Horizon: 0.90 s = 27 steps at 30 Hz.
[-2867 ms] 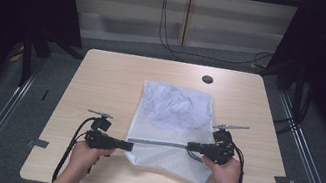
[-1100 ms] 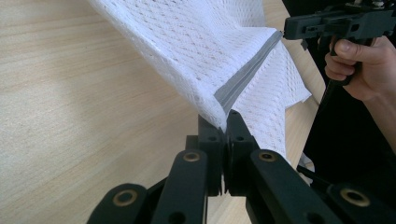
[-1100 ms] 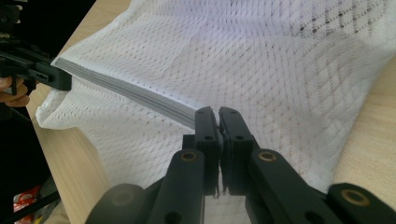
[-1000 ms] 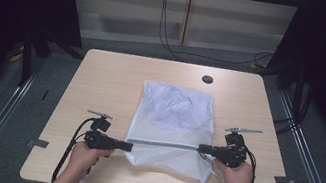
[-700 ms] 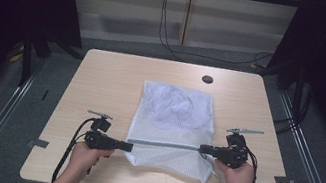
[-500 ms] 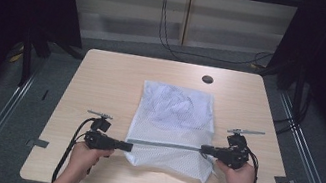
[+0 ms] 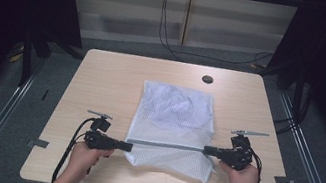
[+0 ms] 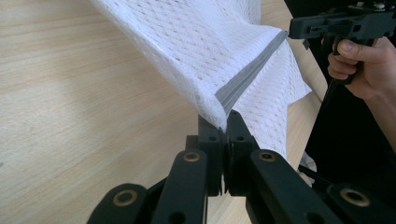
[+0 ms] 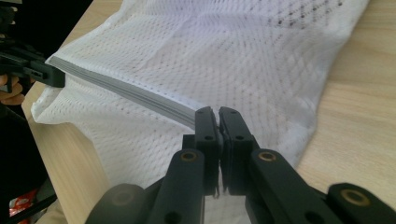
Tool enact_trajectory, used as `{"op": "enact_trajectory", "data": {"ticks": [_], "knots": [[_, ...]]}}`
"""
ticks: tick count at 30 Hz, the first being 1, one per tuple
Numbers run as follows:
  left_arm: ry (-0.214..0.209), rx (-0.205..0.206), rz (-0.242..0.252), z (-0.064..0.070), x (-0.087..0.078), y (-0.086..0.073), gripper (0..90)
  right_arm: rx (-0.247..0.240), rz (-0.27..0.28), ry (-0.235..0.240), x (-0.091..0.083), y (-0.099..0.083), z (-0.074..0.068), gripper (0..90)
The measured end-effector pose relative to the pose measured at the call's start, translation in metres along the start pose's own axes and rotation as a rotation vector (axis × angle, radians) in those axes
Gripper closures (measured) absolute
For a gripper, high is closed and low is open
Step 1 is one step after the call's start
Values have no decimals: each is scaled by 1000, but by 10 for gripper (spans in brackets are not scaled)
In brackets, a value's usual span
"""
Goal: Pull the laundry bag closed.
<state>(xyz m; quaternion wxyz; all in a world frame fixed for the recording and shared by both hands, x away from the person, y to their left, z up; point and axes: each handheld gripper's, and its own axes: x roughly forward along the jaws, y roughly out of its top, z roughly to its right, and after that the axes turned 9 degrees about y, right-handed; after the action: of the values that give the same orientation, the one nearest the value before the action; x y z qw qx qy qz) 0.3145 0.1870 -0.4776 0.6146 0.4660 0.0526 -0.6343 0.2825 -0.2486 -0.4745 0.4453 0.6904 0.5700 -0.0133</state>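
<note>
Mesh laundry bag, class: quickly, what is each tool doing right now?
Left tool: closed on the mesh laundry bag at its grey zipper band.
Right tool: closed on the band's other end.

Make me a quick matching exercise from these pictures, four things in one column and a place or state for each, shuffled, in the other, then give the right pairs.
Things:
1. left gripper
2. right gripper
3. grey zipper band
4. round dark spot

Places or states:
A. stretched taut between the two grippers
B. on the table beyond the white mesh bag
C. shut on the band's left end
D. shut on the band's right end

Pairs: 1-C, 2-D, 3-A, 4-B
</note>
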Motion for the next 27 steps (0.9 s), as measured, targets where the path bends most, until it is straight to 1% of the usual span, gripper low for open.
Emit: {"op": "enact_trajectory", "data": {"ticks": [2, 4, 9, 10, 13, 15, 16, 17, 18, 19, 20, 22, 23, 24, 26, 27], "knots": [[2, -2, -1, 0, 0, 0, 882, 2, 5, -5, -2, -1, 1, 865], [-2, -14, 0, -1, 0, -1, 882, 7, 7, -11, -5, -1, 3, 865], [-5, -11, -2, -1, 0, -1, 882, 18, 19, -14, -10, -2, 7, 865], [-5, -17, -1, 0, 0, -1, 882, 18, 18, -12, -11, -3, 8, 865], [-8, -18, -3, 0, 1, -1, 882, 16, 19, -15, -11, -3, 8, 865], [-4, -14, -2, 1, 1, -1, 882, 21, 19, -12, -12, -3, 8, 865], [-3, -14, -3, 0, 0, -1, 882, 18, 19, -23, -12, -3, 8, 865], [2, -3, -2, -1, 0, -1, 882, 19, 18, -28, -13, -3, 8, 865], [-1, -2, -3, -1, 0, -1, 882, 22, 21, -30, -14, -3, 9, 865], [-6, -15, -3, 0, 1, -1, 882, 23, 23, -25, -15, -4, 10, 865], [-4, -2, -7, 0, 1, -1, 882, 21, 23, -24, -16, -4, 10, 865], [-4, -8, -12, 0, 2, -1, 882, 16, 19, -34, -16, -4, 9, 865], [0, -1, -10, 0, 1, -1, 882, 16, 17, -37, -15, -4, 9, 865], [-3, -6, -7, 0, 2, -1, 882, 14, 15, -36, -15, -4, 10, 865], [5, 6, -10, 0, 1, -1, 882, 13, 14, -37, -15, -4, 10, 865], [4, 1, -11, 0, 1, -1, 882, 13, 13, -38, -15, -4, 10, 865]]}}
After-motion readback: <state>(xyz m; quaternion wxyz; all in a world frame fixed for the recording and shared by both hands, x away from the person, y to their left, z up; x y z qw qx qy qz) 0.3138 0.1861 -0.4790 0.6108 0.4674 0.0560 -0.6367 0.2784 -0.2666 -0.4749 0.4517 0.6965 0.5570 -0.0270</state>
